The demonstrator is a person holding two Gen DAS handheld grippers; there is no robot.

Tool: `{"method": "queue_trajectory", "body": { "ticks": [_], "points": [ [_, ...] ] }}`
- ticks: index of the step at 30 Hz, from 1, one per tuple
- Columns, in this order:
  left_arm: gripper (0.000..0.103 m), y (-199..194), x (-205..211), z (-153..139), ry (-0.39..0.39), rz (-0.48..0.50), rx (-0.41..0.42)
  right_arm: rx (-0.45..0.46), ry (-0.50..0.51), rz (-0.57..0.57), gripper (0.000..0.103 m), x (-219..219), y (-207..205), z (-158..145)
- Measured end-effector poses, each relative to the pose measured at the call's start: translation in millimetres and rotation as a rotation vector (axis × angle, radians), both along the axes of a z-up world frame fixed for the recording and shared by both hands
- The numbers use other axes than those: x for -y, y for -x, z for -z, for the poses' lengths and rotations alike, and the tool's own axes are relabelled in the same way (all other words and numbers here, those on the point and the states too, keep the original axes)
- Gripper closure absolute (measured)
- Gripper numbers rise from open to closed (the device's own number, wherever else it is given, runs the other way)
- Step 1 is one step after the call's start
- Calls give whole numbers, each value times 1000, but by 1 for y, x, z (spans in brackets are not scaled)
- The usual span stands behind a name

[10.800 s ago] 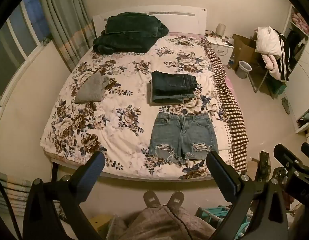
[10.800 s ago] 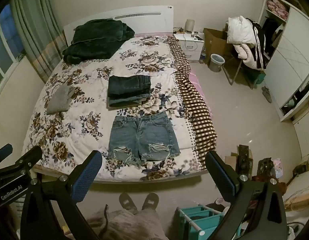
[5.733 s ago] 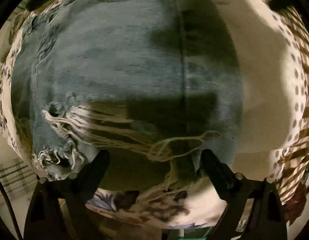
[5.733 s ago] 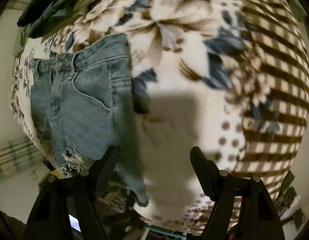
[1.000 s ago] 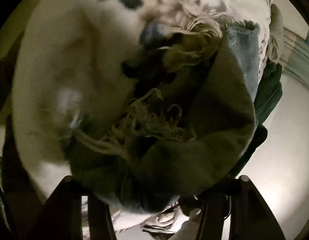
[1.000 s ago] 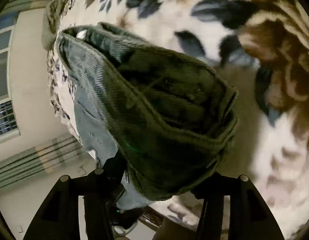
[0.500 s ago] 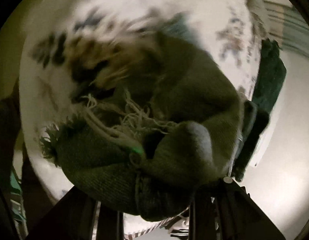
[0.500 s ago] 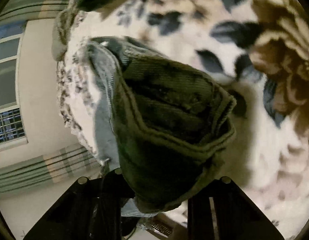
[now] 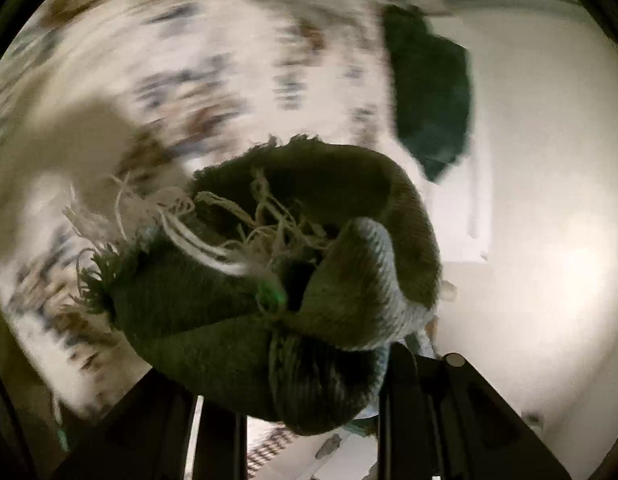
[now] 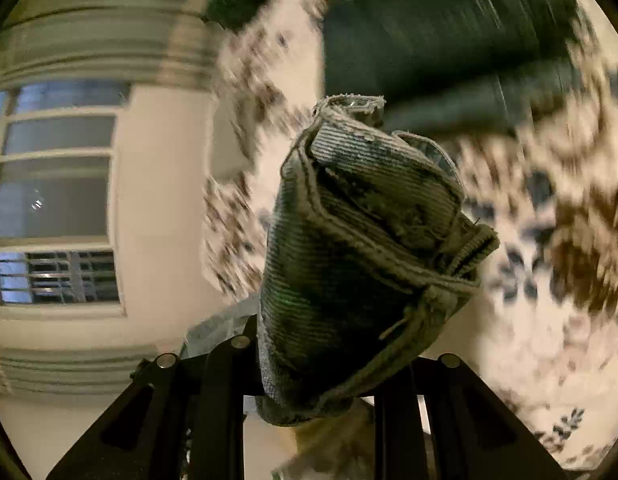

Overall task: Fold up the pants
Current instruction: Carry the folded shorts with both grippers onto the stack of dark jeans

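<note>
The denim shorts are bunched and lifted off the floral bed cover. In the left wrist view my left gripper (image 9: 309, 392) is shut on their frayed hem end (image 9: 269, 280), with loose threads hanging out. In the right wrist view my right gripper (image 10: 309, 384) is shut on their waistband end (image 10: 361, 248), which stands up as a thick fold. Both views are blurred by motion. The middle of the shorts is hidden.
The floral bed cover (image 9: 189, 60) lies behind the shorts. A dark green blanket (image 9: 429, 92) sits near the headboard. A stack of folded dark jeans (image 10: 449, 40) lies just beyond the shorts. A window (image 10: 53, 196) and curtain fill the left.
Both grippers have swung with the shorts in them; the bed has slid across both views. The window and the folded jeans have come into the right wrist view.
</note>
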State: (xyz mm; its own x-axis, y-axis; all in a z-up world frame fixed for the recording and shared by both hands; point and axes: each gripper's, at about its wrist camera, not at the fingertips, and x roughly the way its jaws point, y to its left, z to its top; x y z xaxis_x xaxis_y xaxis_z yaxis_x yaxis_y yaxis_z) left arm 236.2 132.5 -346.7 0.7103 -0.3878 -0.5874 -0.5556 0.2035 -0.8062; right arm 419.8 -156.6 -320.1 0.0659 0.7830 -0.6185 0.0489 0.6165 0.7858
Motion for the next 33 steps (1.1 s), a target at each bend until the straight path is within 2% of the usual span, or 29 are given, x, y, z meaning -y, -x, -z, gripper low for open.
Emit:
{"method": "queue_trajectory", "body": {
  "ticks": [4, 6, 8, 10, 12, 15, 17, 19, 21, 23, 26, 28, 31, 33],
  "points": [
    [84, -95, -5, -43, -3, 105, 104, 113, -38, 124, 79, 13, -63, -74],
    [84, -138, -3, -56, -7, 163, 145, 171, -45, 199, 79, 25, -98, -104],
    [84, -193, 3, -61, -28, 233, 178, 220, -40, 263, 79, 38, -126, -120],
    [84, -240, 15, -52, -44, 303, 195, 239, -38, 325, 79, 46, -149, -119],
    [84, -274, 24, -29, -66, 367, 196, 246, -35, 397, 79, 65, -167, -98],
    [84, -310, 43, 35, -78, 471, 157, 223, -12, 471, 79, 87, -177, -45],
    [84, -315, 57, 83, -87, 533, 96, 180, 29, 509, 80, 99, -174, 6],
    [83, -313, 64, 115, -86, 567, 49, 102, 29, 540, 80, 109, -166, 60],
    [83, -304, 66, 144, -103, 603, 13, 61, 36, 553, 80, 113, -157, 90],
    [80, -292, 68, 150, -106, 620, -1, 37, 38, 555, 79, 116, -155, 105],
    [73, -277, 64, 152, -101, 629, -14, -29, -3, 550, 71, 121, -153, 112],
    [70, -263, 65, 141, -81, 633, -30, -39, 25, 513, 65, 122, -152, 101],
    [67, -255, 57, 132, -100, 641, -54, -28, 100, 479, 47, 122, -144, 80],
    [65, -245, 51, 123, -150, 639, -72, -18, 119, 503, 33, 128, -135, 71]
  ]
}}
